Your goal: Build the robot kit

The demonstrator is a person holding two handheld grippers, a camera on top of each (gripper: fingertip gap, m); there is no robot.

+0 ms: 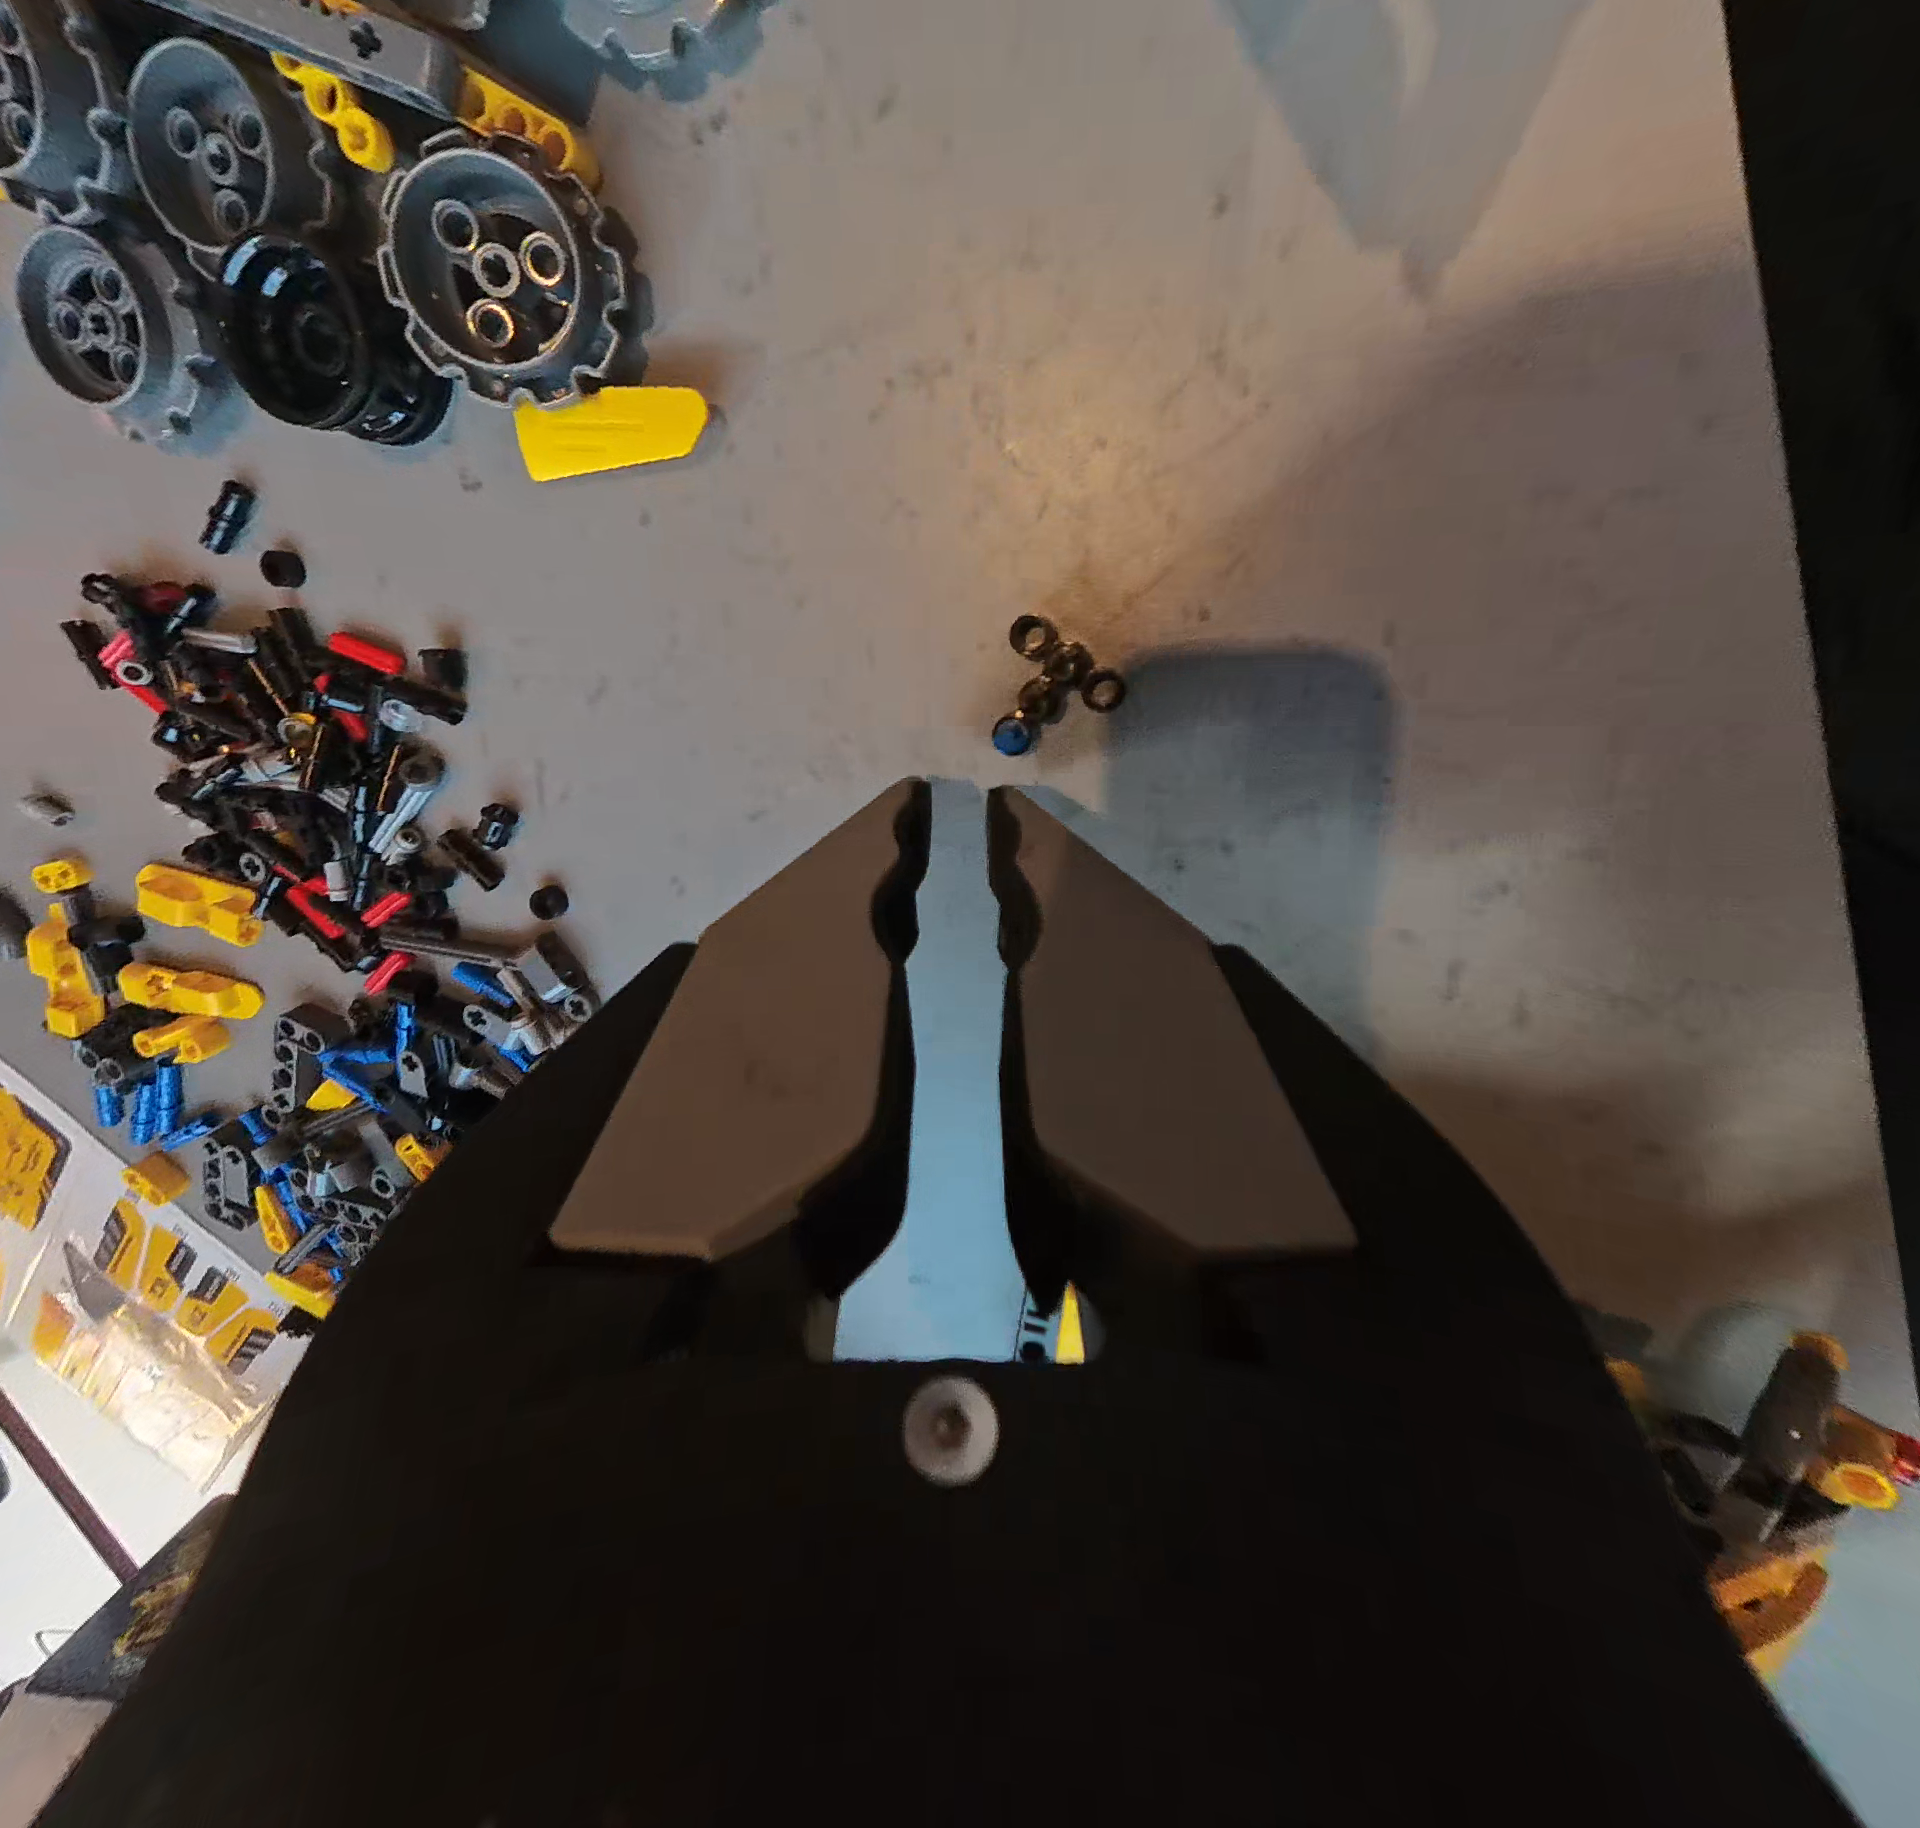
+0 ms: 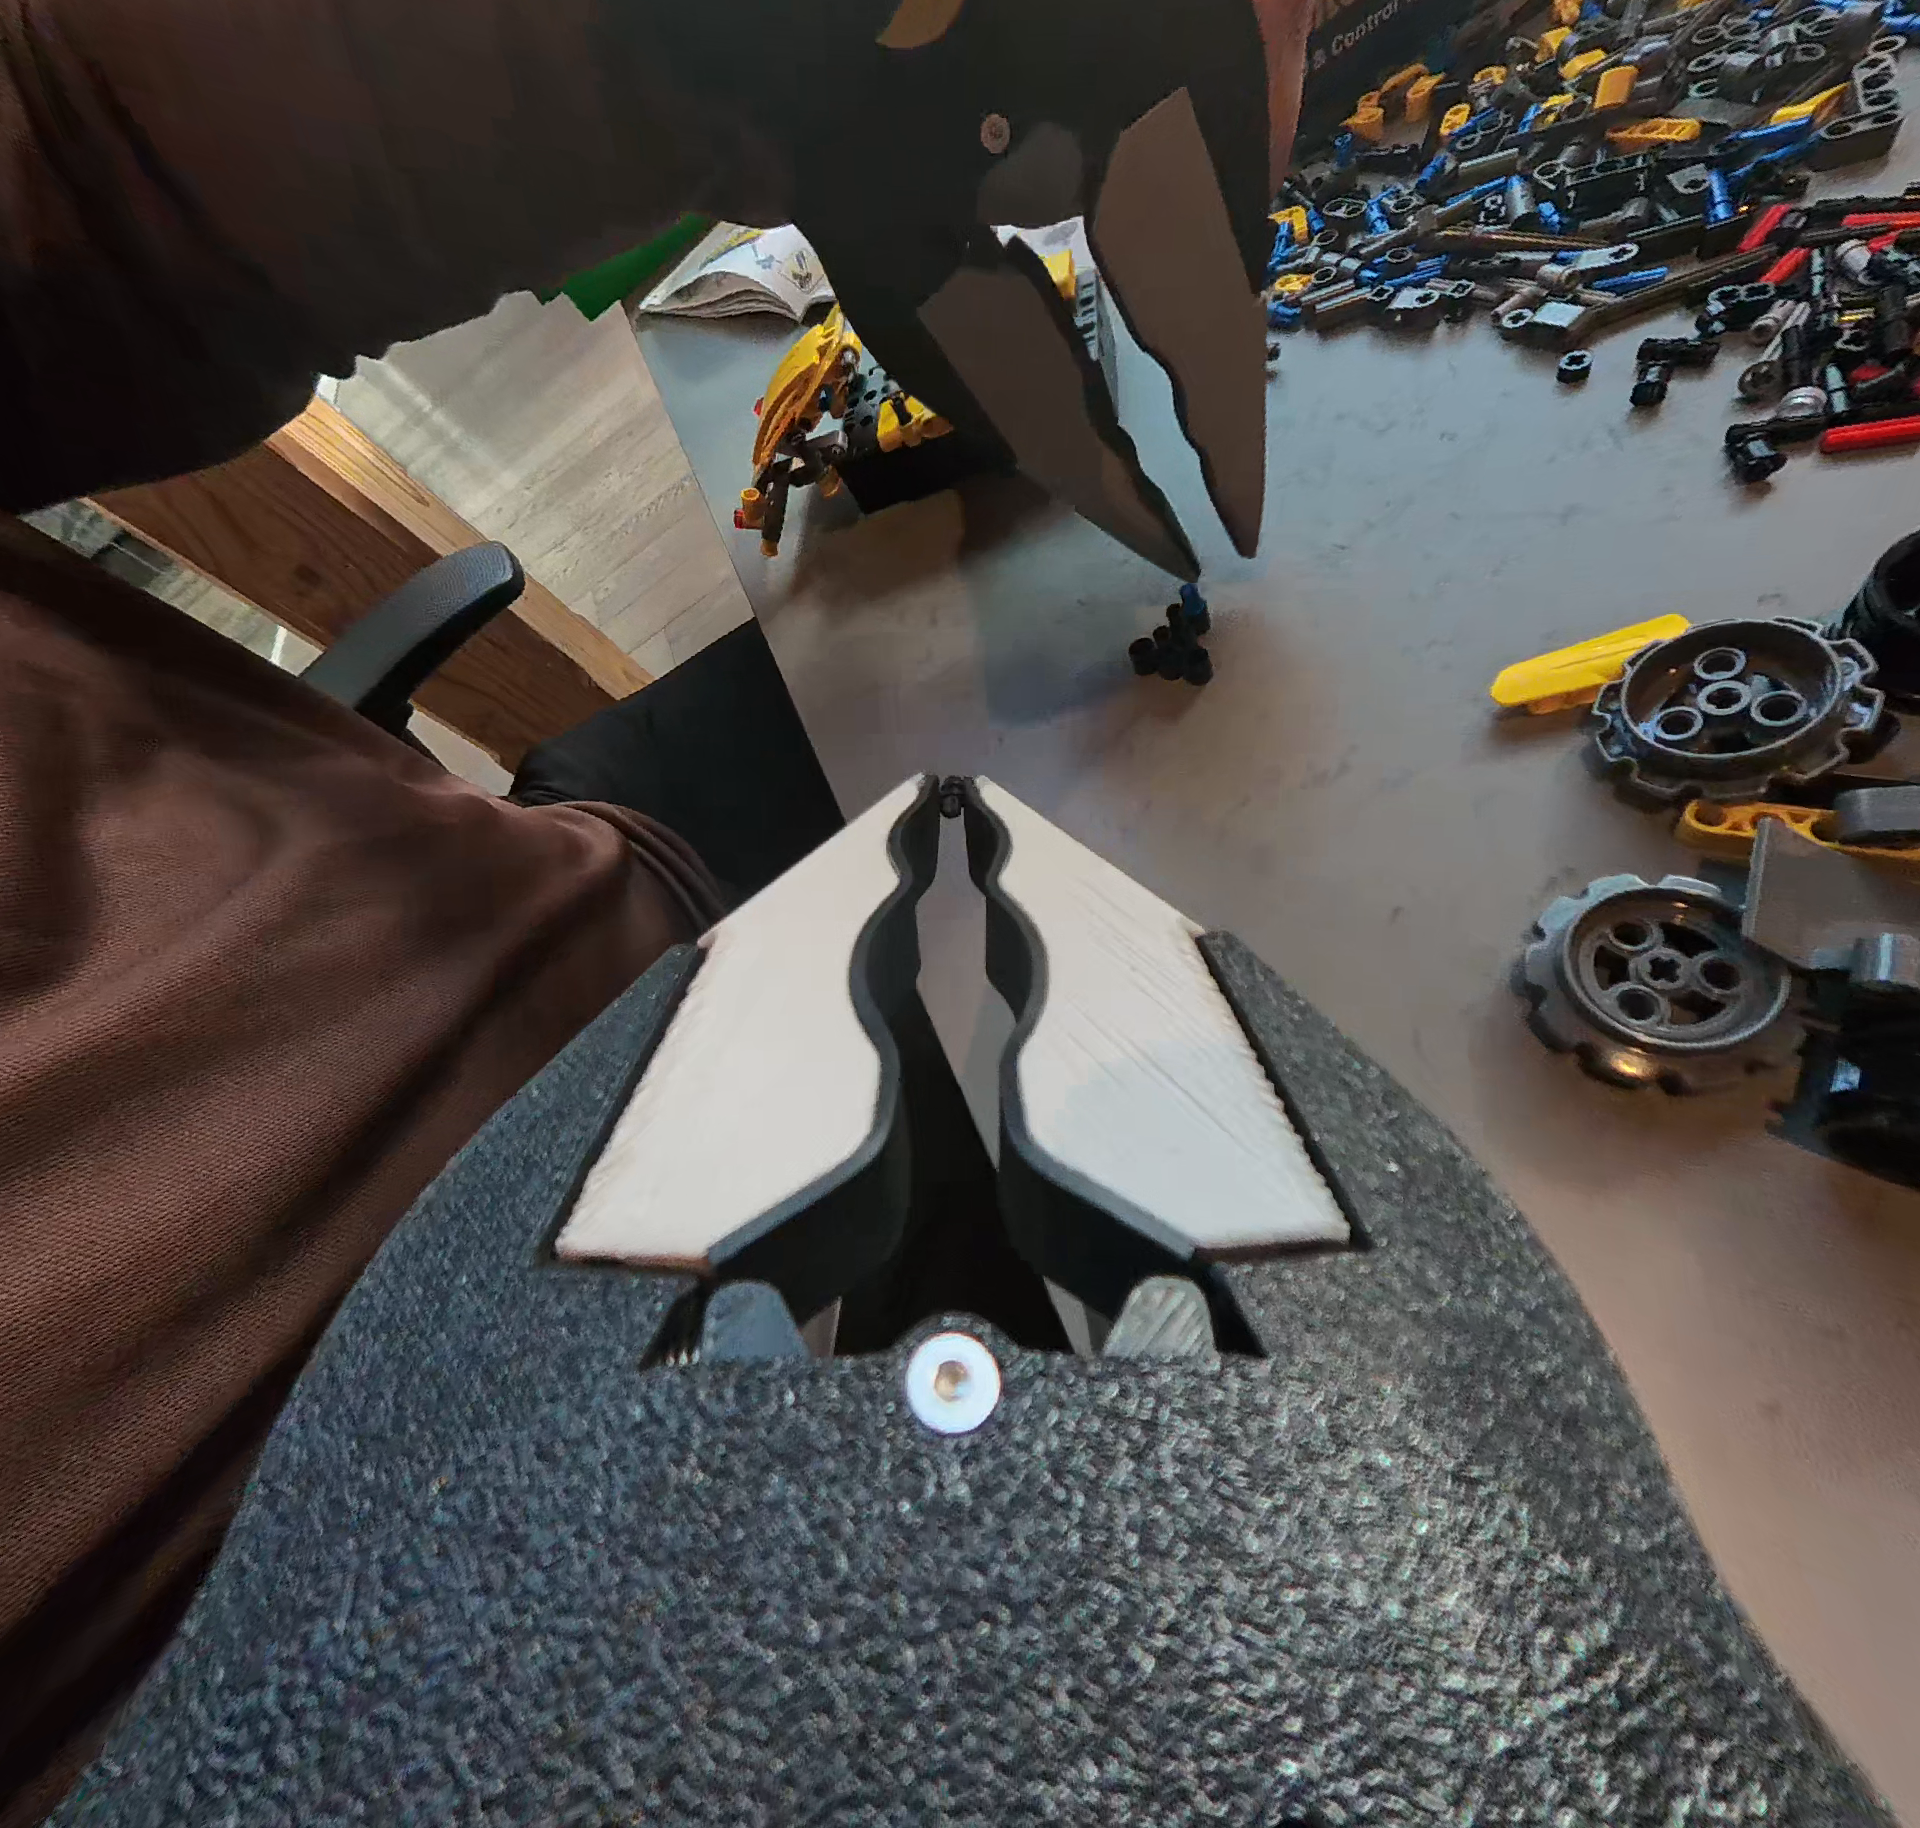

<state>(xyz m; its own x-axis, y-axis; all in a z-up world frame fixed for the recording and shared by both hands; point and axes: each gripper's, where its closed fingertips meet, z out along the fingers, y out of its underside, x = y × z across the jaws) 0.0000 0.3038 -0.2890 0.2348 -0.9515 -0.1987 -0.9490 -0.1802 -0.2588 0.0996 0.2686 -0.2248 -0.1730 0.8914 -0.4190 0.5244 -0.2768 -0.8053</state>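
Note:
A small black connector piece [image 1: 1060, 677] with a blue pin [image 1: 1011, 736] in it lies alone on the grey table [image 1: 1195, 324]. My left gripper [image 1: 958, 791] hovers just short of it, jaws a narrow gap apart and empty. In the right wrist view the left gripper [image 2: 1221, 560] points down at the same piece [image 2: 1174, 646], its tips just above the blue pin. My right gripper [image 2: 951, 786] is shut on a tiny black pin [image 2: 951, 802] at its very tips, held above the table's near edge, apart from the piece.
Left of the piece lie a pile of small black, red, blue and yellow parts [image 1: 301, 843], grey toothed wheels [image 1: 504, 272] and a yellow panel [image 1: 613, 433]. A part-built yellow model [image 2: 821, 407], a booklet [image 2: 748, 272], a chair armrest [image 2: 416, 625] and a brown sleeve [image 2: 260, 999] show. The grippers' ends are close to 12 centimeters from one another. The part-built yellow model [image 2: 821, 407] lies some 20 centimeters from my left tips, 25 centimeters from my right tips.

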